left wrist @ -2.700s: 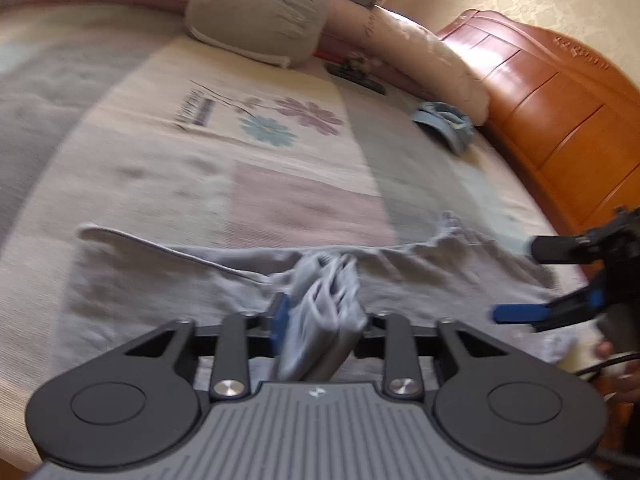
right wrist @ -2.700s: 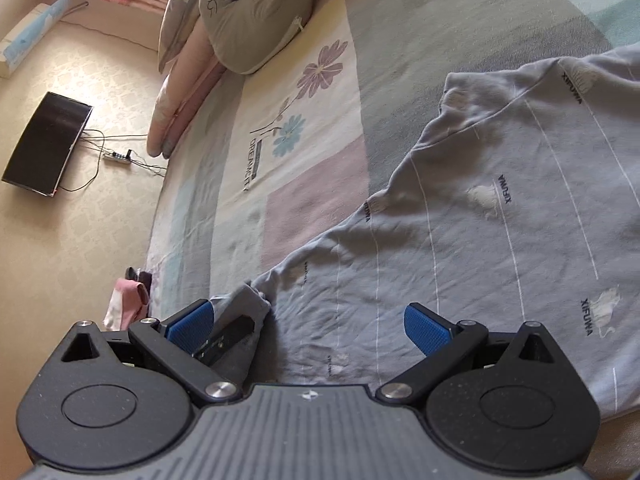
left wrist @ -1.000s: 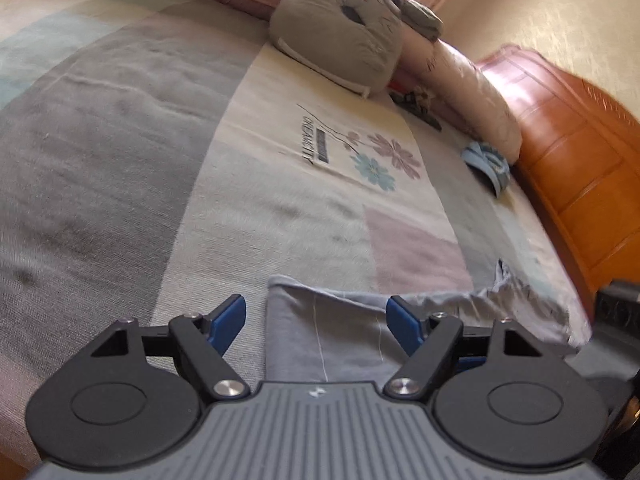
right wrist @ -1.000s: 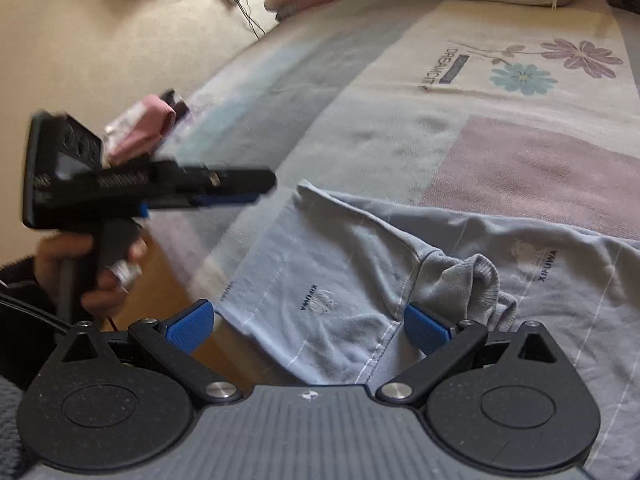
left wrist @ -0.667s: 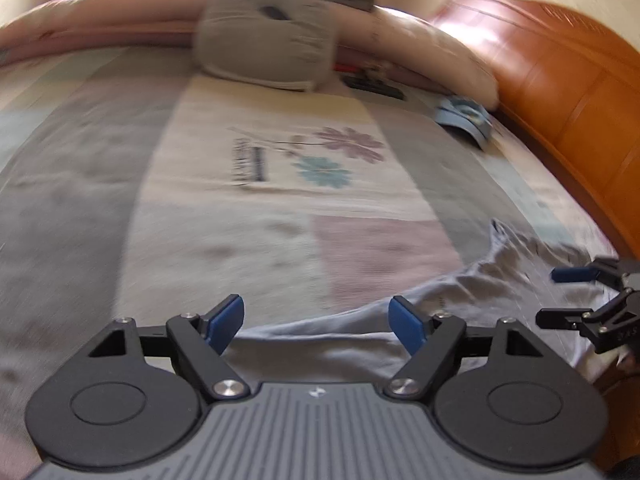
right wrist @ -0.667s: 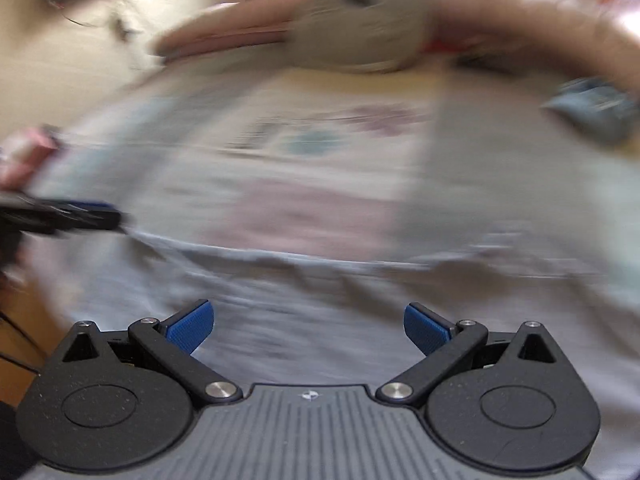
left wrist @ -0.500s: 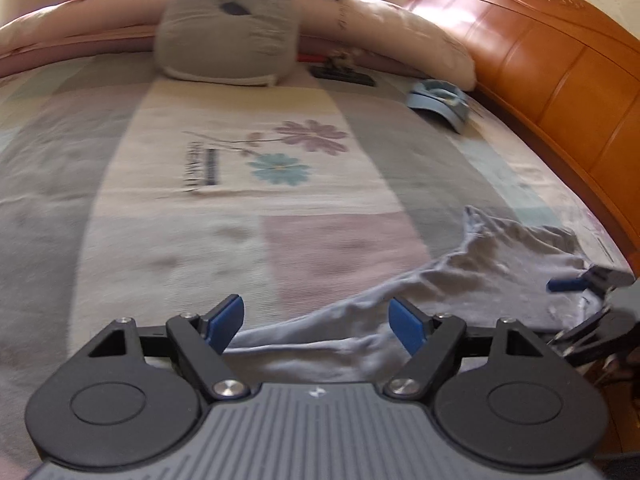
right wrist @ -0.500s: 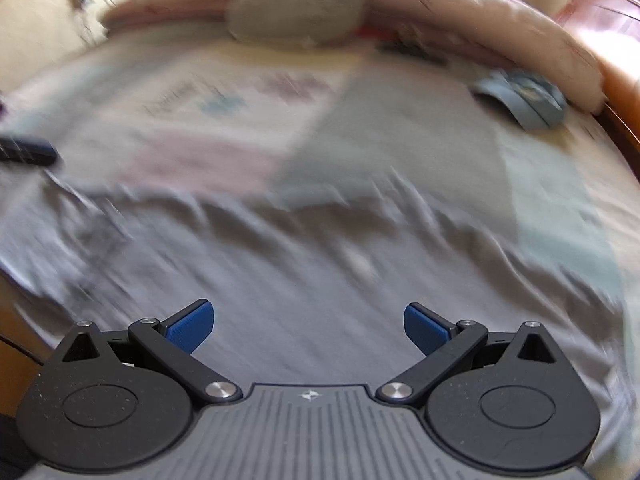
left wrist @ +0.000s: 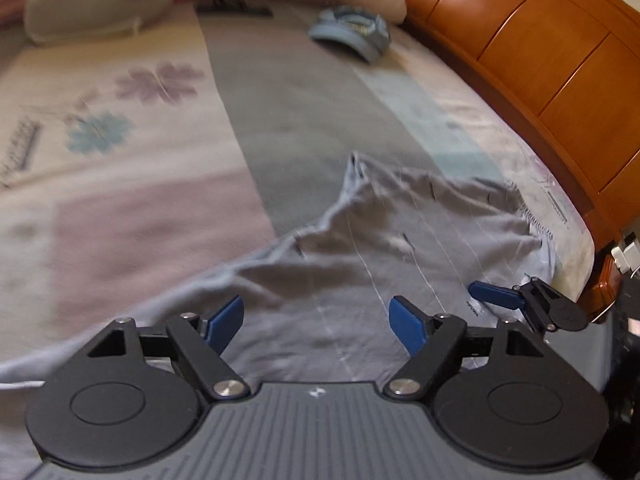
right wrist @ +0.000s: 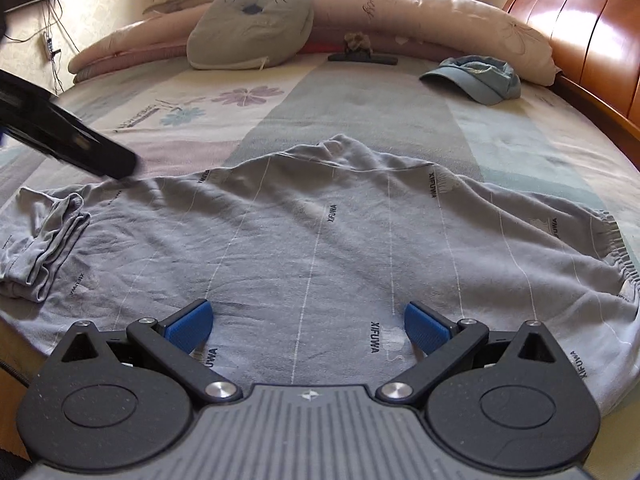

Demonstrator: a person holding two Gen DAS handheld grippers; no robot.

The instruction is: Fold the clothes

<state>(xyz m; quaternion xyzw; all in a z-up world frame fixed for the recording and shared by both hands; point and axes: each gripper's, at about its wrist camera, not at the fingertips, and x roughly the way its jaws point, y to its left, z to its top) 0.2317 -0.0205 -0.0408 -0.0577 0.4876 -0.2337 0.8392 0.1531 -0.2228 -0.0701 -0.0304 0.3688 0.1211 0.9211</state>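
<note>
A grey garment point(right wrist: 320, 232) with thin white stripes and small printed words lies spread and wrinkled along the near edge of the bed. Its elastic band point(right wrist: 612, 248) is at the right, and a bunched cuff point(right wrist: 44, 240) rests on it at the left. My right gripper point(right wrist: 308, 322) hangs open just above the garment's near middle, holding nothing. My left gripper point(left wrist: 318, 320) is also open and empty over the same garment point(left wrist: 380, 240). In the left wrist view, a blue fingertip point(left wrist: 494, 296) of the right gripper shows at the far right. The left gripper's dark, blurred side point(right wrist: 68, 140) shows in the right wrist view.
A grey cat-face cushion point(right wrist: 252, 24) and a rolled pink quilt point(right wrist: 440, 20) lie at the far end of the bed. A blue cap point(right wrist: 476, 76) sits far right, with a black clip point(right wrist: 362, 57) near it. The wooden bed frame point(right wrist: 592, 28) runs along the right.
The left gripper, earlier shut on bunched grey fabric, has let it go and stands open. Both grippers have swung right along the bed edge and now face the garment's middle.
</note>
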